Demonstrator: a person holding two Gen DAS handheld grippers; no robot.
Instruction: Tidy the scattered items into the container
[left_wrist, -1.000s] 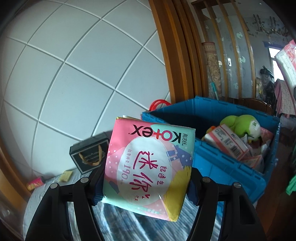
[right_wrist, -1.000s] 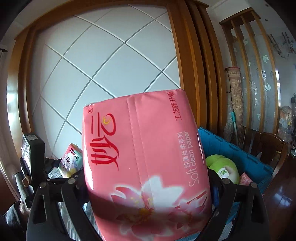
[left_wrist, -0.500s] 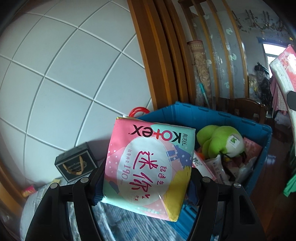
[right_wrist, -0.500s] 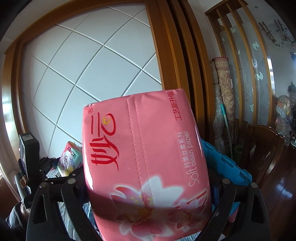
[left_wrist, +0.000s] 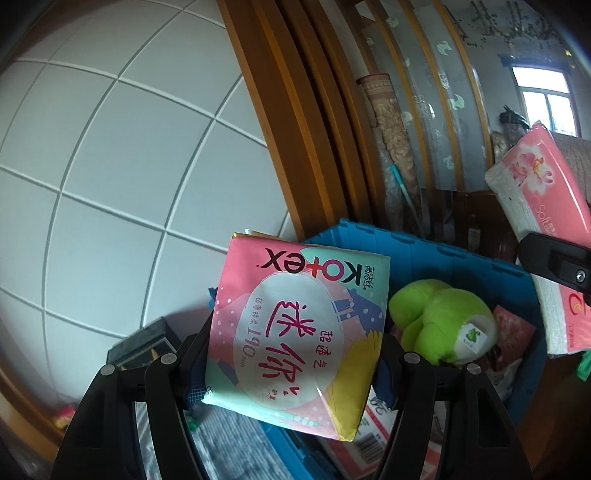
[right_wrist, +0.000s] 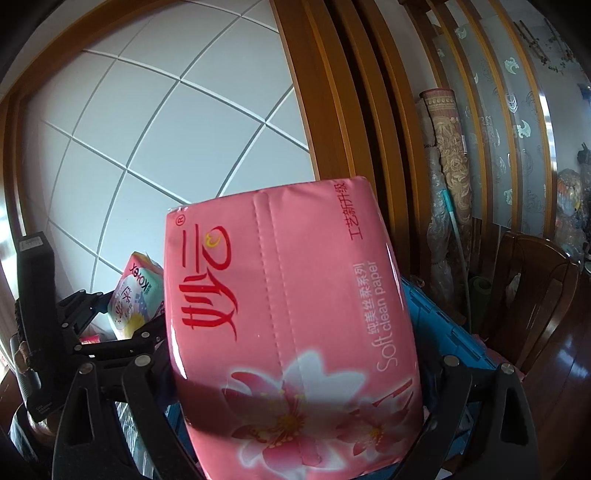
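Both packs have swung toward the blue bin (left_wrist: 424, 258): left gripper (left_wrist: 291, 360) clamps the Kotex pack (left_wrist: 295, 328), right gripper (right_wrist: 295, 380) the tissue pack (right_wrist: 288, 295); dropping looks next.

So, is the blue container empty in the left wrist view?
No, the blue container already holds a green plush toy and some packets beside it.

Daylight from window (left_wrist: 546, 107) — sharp centre | fisheye-bent, dark corners
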